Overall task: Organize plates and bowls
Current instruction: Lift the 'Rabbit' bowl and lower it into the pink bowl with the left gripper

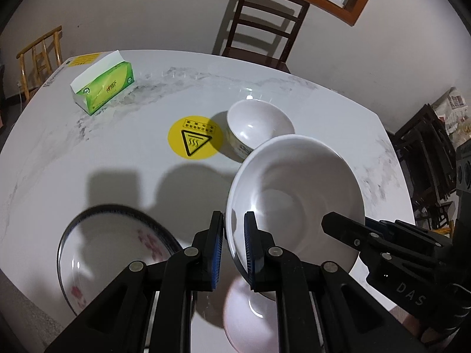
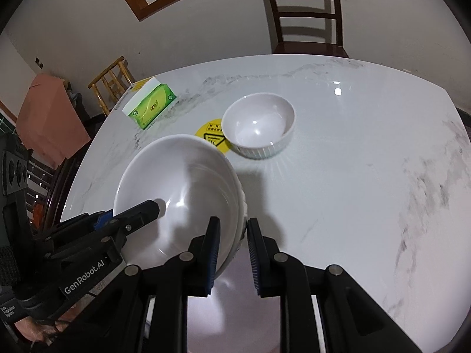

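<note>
A large white bowl (image 1: 294,200) hangs tilted above the marble table (image 1: 88,153), held by its rim from two sides. My left gripper (image 1: 234,250) is shut on the bowl's left rim, which runs between its blue pads. My right gripper (image 2: 234,253) is shut on the opposite rim of the same bowl (image 2: 179,194). Each gripper shows in the other's view: the right gripper (image 1: 353,229), the left gripper (image 2: 138,213). A small white ribbed bowl (image 2: 259,126) stands further back on the table. A dark-rimmed plate (image 1: 117,250) with pink flowers lies at the near left.
A green tissue box (image 1: 103,88) stands at the table's far left, and a yellow warning sticker (image 1: 192,138) lies beside the small bowl (image 1: 259,126). Another pale dish (image 1: 250,317) shows blurred under the held bowl. A dark wooden chair (image 2: 306,14) stands behind the table.
</note>
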